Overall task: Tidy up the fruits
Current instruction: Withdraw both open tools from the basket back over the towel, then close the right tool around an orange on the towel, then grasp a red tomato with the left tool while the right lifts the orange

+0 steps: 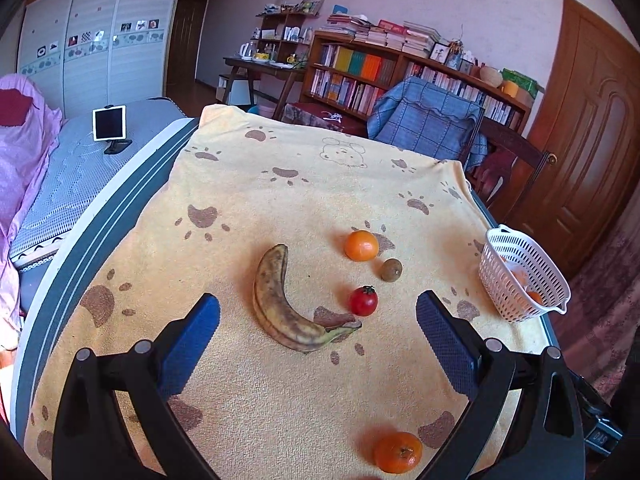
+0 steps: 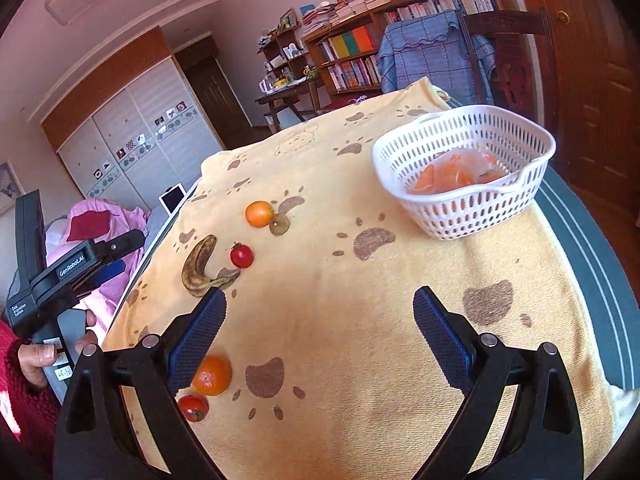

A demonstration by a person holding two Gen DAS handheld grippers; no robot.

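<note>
On the yellow paw-print towel [image 1: 280,392] lie a spotted banana [image 1: 280,300], a cherry tomato [image 1: 363,300], a kiwi [image 1: 391,269], a far orange [image 1: 361,245] and a near orange [image 1: 398,451]. My left gripper [image 1: 318,340] is open and empty, hovering just short of the banana. My right gripper [image 2: 320,332] is open and empty above bare towel [image 2: 340,320]; the near orange [image 2: 212,376] and a second tomato [image 2: 193,408] lie by its left finger. The white basket [image 2: 464,160] holds orange pieces in a bag and also shows in the left wrist view [image 1: 524,272].
The towel covers a table whose dark edge [image 2: 592,248] runs close to the basket. A bed [image 1: 80,184] with a tablet stands to the left. A chair with a blue cover [image 1: 428,120] and bookshelves stand behind the table. The left hand-held unit [image 2: 60,276] shows at the table's left.
</note>
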